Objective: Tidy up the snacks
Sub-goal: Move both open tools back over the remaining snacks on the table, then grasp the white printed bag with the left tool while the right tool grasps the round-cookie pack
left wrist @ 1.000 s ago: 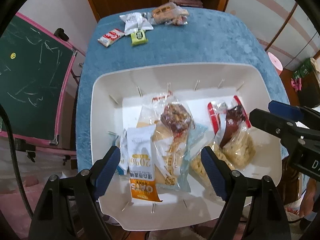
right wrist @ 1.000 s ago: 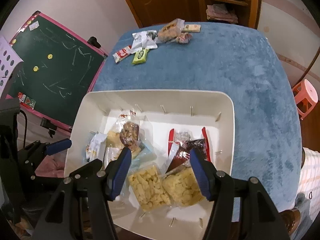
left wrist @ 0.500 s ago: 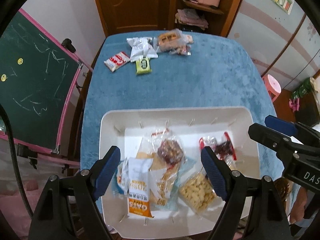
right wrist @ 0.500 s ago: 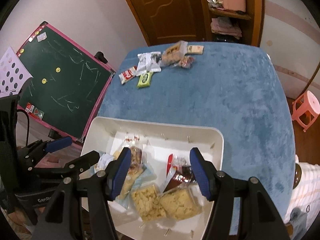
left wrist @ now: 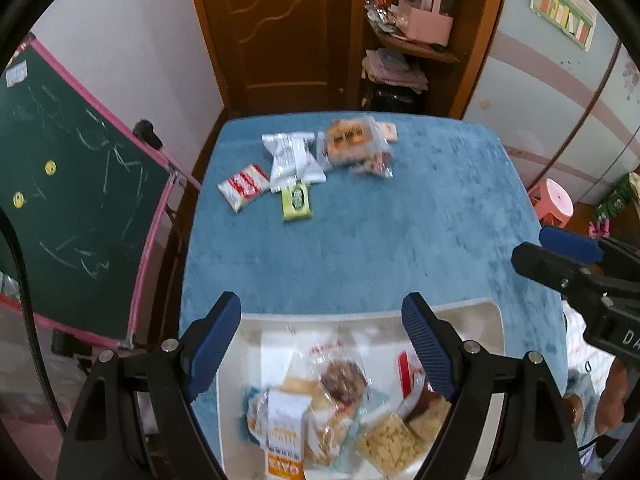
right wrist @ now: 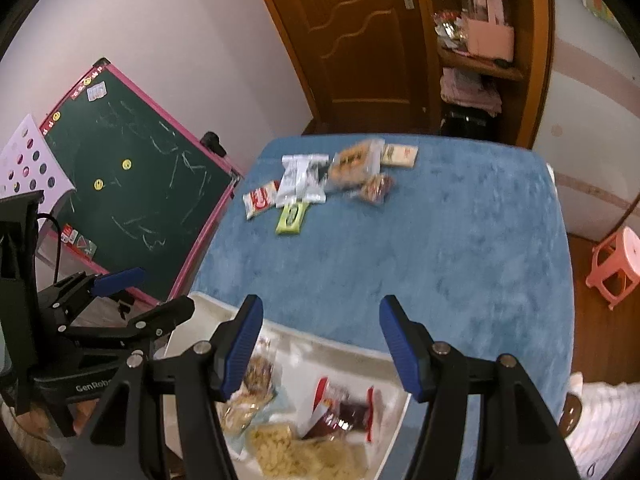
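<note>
At the far left a green chalkboard (left wrist: 68,184) in a pink frame leans beside the desk (left wrist: 400,240), which is covered in blue cloth. The left gripper (left wrist: 324,344) hangs above the near edge of the desk, its blue-padded jaws standing wide with nothing between them. Below it sits a white bin (left wrist: 486,320) at the near end of the desk, with several snack packets lying inside: an orange-and-white carton-like pack (left wrist: 286,436), a clear bag with a dark round cake (left wrist: 344,378), a clear bag of pale puffed pieces (left wrist: 390,444) and a red-edged wrapper (left wrist: 406,372).

At the far end of the desk, well apart from the bin, a loose cluster of snacks lies on the cloth: a red-and-white packet (left wrist: 243,186), a white pouch (left wrist: 294,158), a small yellow-green packet (left wrist: 297,201) touching the pouch's near edge, a clear bag of brown biscuits (left wrist: 350,142) and a small dark-red sweet bag (left wrist: 374,164).

The right gripper (right wrist: 320,344) hovers over the bin's far rim, its jaws moderately apart and empty. A pink stool (right wrist: 618,270) stands on the floor at the right.
</note>
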Available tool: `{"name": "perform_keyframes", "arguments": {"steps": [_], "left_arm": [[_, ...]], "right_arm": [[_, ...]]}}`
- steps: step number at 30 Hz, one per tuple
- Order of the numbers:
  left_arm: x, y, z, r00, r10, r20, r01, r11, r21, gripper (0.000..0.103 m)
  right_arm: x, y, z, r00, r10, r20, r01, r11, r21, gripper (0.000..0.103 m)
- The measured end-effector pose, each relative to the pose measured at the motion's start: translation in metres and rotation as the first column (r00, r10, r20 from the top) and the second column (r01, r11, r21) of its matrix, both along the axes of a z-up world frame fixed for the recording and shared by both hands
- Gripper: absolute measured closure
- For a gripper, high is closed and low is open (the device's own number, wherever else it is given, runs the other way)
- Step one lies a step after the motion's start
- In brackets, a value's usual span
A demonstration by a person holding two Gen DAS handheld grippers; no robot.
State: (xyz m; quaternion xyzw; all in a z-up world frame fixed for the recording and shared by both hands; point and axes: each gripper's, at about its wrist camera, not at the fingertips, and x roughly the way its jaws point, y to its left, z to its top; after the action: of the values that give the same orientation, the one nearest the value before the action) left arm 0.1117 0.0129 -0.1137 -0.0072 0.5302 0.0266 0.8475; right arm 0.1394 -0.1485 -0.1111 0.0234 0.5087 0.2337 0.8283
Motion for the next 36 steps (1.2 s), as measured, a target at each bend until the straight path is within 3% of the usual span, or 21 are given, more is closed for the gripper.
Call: {"name": "perform_keyframes", "arguments": {"steps": [7, 17, 26, 36], "left_arm": [[0.042, 0.008, 0.013, 0.999, -0.005, 0.036, 0.003, 0.999, 0.053, 0.021], [0.116, 0.035, 0.017, 0.997, 0.045, 0.07, -0.048, 0.998, 0.041, 0.021], [0.193, 0.055, -0.03, 0.998, 0.066, 0.022, -0.067, 0.996, 0.058, 0.021], [0.256, 0.078, -0.107, 0.991, 0.088, -0.104, -0.091, 0.996, -0.025, 0.021]], "right_arm": [[0.046, 0.002, 0.01, 0.999, 0.019, 0.04, -0.019, 1.0, 0.013, 0.042], [0.118, 0.008, 0.01, 0.996, -0.005, 0.088, 0.005, 1.0, 0.004, 0.042], [0.198, 0.024, -0.032, 1.0, -0.029, -0.01, 0.029, 0.999, 0.024, 0.042], [0.257, 0.051, -0.104, 0.988, -0.052, -0.147, 0.052, 0.999, -0.005, 0.042]]}}
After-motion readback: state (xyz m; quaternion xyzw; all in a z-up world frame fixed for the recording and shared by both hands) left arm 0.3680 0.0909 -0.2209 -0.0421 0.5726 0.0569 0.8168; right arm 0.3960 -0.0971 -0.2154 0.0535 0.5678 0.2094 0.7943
